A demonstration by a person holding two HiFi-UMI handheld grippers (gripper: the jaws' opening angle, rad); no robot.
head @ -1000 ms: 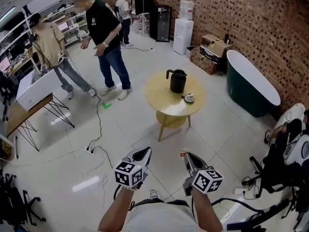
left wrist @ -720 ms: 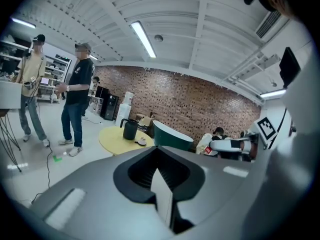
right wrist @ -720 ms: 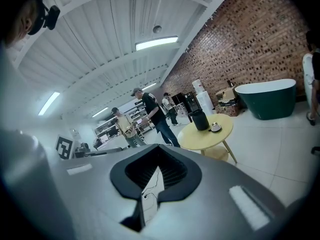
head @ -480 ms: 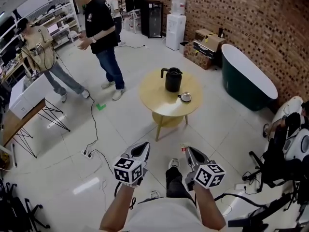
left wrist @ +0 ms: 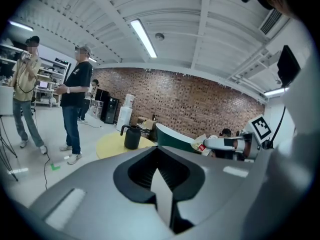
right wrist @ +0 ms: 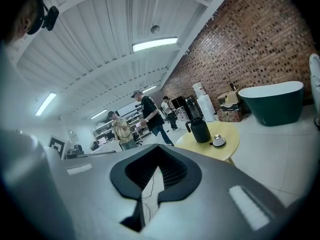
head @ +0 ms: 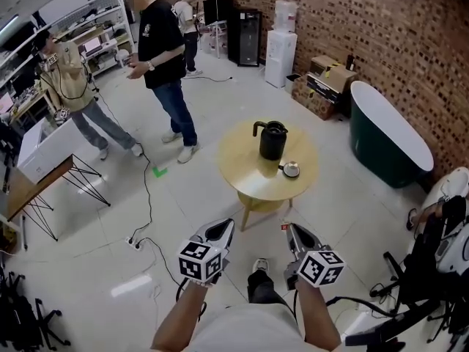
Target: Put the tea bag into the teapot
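We judge this the approach: our right gripper (head: pixel 289 230) pinches the tea bag (left wrist: pixel 200 143), our left gripper (head: pixel 223 227) is closed empty, and the black teapot (head: pixel 271 139) on the round table (head: pixel 249 171) lies well apart at 12 o'clock, so next we close in.

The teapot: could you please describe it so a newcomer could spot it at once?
Find the round yellow table left of the dark green bathtub. The teapot is the tall black handled vessel on it, far bigger than the small pale cup beside it.
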